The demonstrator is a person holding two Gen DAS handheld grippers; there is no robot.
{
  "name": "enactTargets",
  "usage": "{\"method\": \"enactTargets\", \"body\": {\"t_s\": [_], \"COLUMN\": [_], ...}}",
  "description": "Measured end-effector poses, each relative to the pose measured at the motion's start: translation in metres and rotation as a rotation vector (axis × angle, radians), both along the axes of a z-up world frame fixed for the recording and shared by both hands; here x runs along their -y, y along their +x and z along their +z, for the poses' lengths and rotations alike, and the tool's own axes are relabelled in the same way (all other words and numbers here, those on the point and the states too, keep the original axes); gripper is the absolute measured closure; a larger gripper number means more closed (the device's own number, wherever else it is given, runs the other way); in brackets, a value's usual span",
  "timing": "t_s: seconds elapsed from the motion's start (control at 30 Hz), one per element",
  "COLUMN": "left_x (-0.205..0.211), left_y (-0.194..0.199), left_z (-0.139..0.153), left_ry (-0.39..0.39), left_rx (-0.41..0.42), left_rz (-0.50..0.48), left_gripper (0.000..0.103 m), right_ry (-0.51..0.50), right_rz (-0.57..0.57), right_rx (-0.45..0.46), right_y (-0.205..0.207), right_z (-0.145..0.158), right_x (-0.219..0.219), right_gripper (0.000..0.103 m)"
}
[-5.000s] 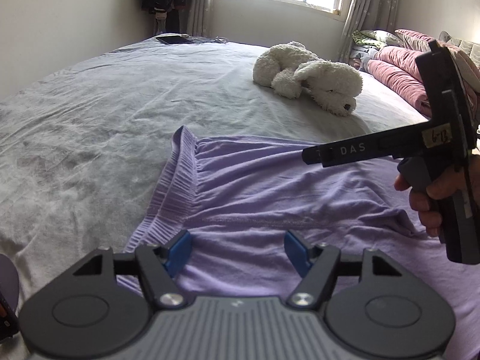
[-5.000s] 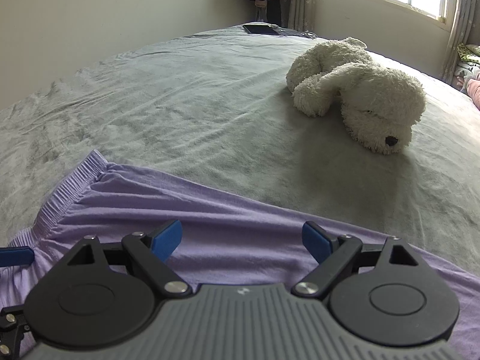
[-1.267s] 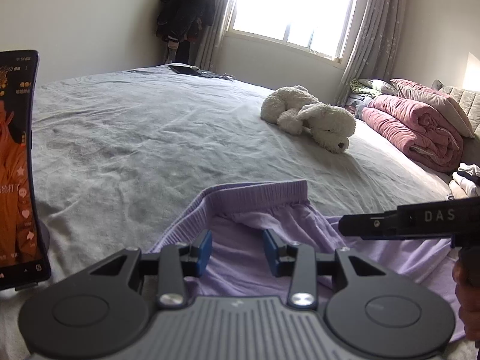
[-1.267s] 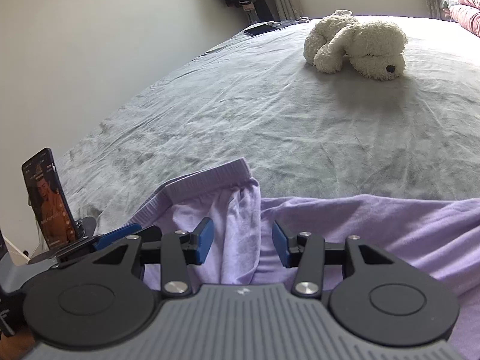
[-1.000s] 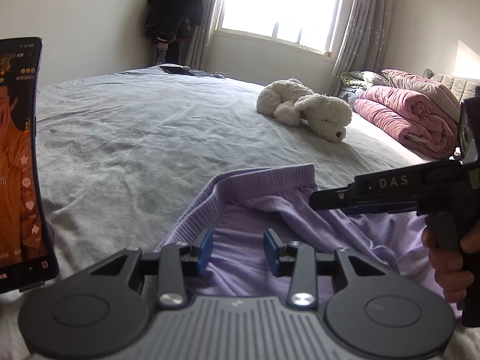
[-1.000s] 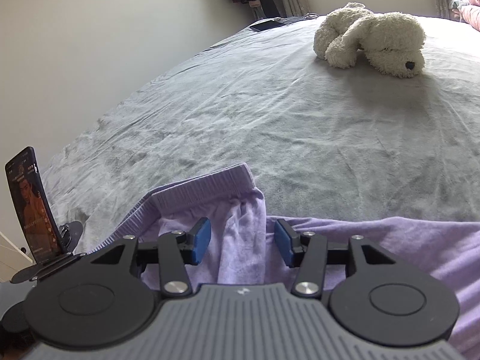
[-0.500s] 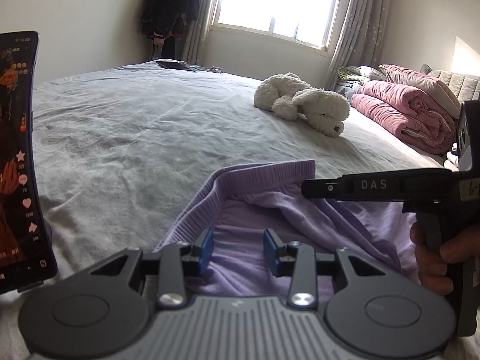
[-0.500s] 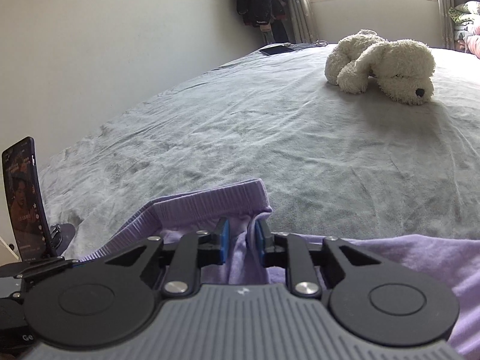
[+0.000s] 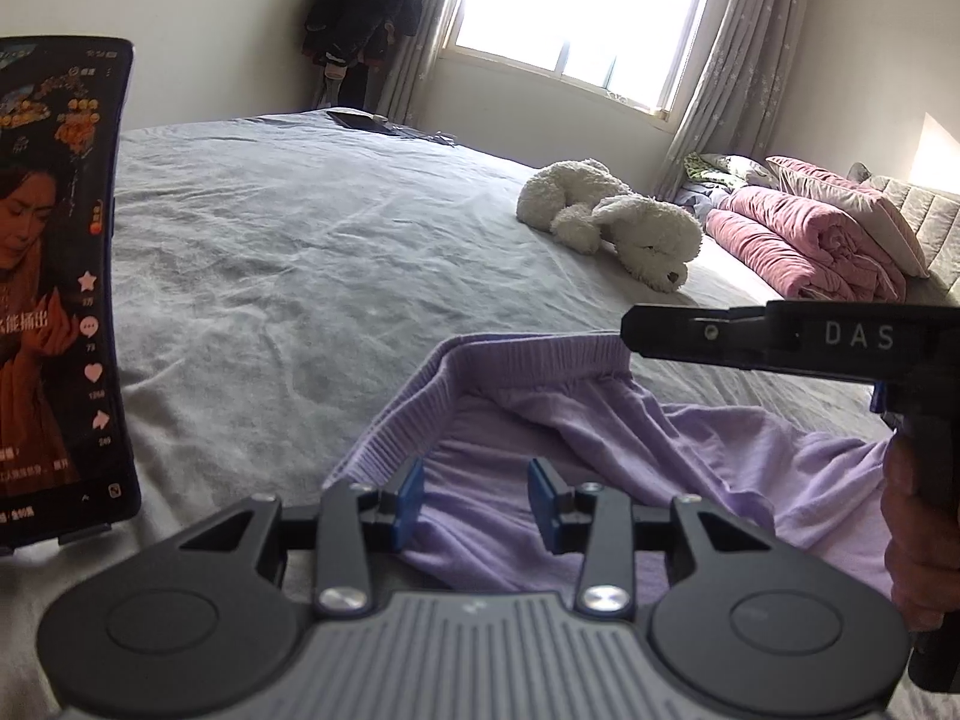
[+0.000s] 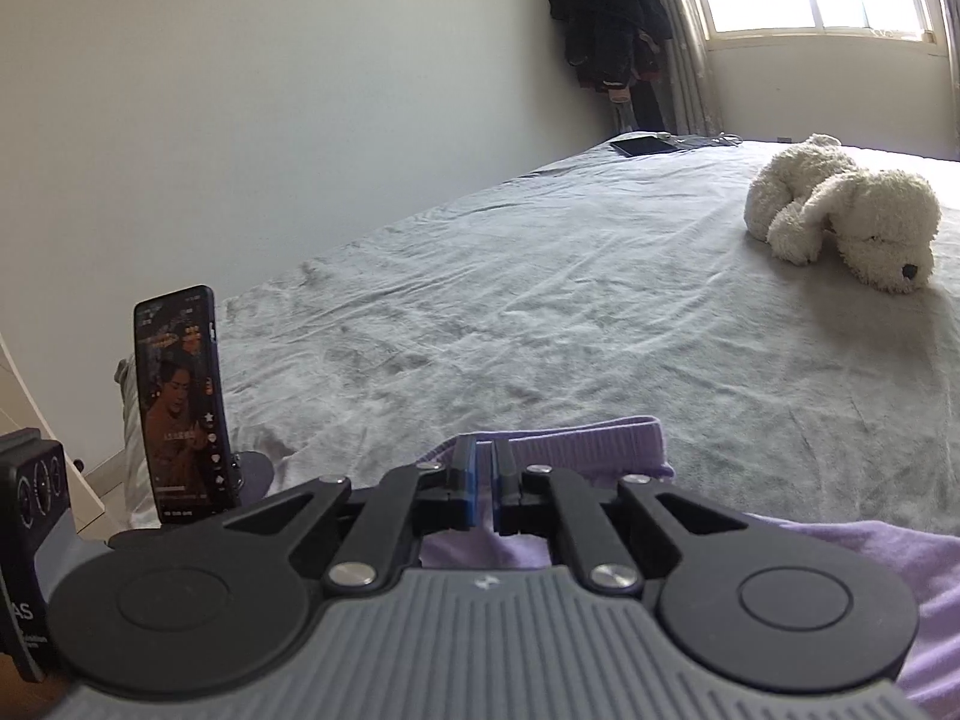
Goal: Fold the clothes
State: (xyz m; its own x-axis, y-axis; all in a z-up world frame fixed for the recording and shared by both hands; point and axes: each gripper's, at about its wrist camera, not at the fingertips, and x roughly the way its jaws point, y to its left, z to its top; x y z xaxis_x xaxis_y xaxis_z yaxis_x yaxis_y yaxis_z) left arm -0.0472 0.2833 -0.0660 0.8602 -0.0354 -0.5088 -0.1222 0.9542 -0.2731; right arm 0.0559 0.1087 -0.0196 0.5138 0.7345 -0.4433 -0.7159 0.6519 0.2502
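grippers at the waistband of purple shorts on a grey bed

purple shorts (image 9: 606,438) lay crumpled on the bed (image 9: 312,276) at six o'clock in both views, waistband raised. the right gripper (image 10: 483,483) had just been closing and pinched the waistband's edge between nearly touching jaws. the left gripper (image 9: 474,495) sat partly open, fabric lying between its blue pads (image 9: 410,495); whether they pressed it could not be told. a phone (image 10: 180,402) stood upright at nine o'clock, and a white stuffed dog (image 10: 840,210) lay well apart at two o'clock.
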Motion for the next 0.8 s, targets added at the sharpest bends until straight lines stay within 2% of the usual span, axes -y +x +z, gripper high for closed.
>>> {"method": "enactTargets", "body": {"t_s": [0.1,0.17,0.2,0.23,0.27,0.3,0.33,0.57,0.73,0.77,0.8], "left_x": [-0.003,-0.003,-0.002,-0.001,-0.001,0.000,0.000,0.003,0.004,0.004,0.005], "left_y": [-0.004,-0.005,-0.004,-0.004,-0.004,-0.003,-0.003,0.000,0.002,0.003,0.003], "left_z": [0.000,0.000,0.000,0.000,0.000,0.000,0.000,-0.002,-0.002,-0.003,-0.003], "left_ry": [-0.023,-0.024,-0.021,-0.018,-0.014,-0.010,-0.005,0.015,0.026,0.032,0.038], "left_rx": [0.003,0.004,0.003,0.001,0.000,-0.001,-0.001,-0.006,-0.012,-0.015,-0.019], "left_rz": [0.002,0.003,0.002,0.001,0.001,-0.001,-0.003,-0.011,-0.016,-0.019,-0.021], "left_gripper": [0.064,0.064,0.063,0.063,0.063,0.063,0.062,0.061,0.061,0.061,0.061], "right_ry": [-0.010,-0.004,-0.005,-0.006,-0.010,-0.017,-0.025,-0.079,-0.106,-0.112,-0.118], "right_rz": [-0.008,-0.040,-0.060,-0.075,-0.090,-0.100,-0.108,-0.163,-0.147,-0.138,-0.127], "right_rx": [-0.007,-0.030,-0.043,-0.056,-0.064,-0.067,-0.068,-0.076,-0.081,-0.072,-0.060], "right_y": [0.003,0.010,0.013,0.017,0.021,0.024,0.027,0.046,0.049,0.048,0.046], "right_z": [0.000,-0.004,-0.006,-0.009,-0.012,-0.015,-0.017,-0.035,-0.048,-0.048,-0.048], "right_x": [0.000,0.006,0.008,0.011,0.013,0.014,0.014,0.014,0.011,0.010,0.008], "right_gripper": [0.096,0.085,0.085,0.081,0.075,0.058,0.050,0.050,0.050,0.053,0.063]}}
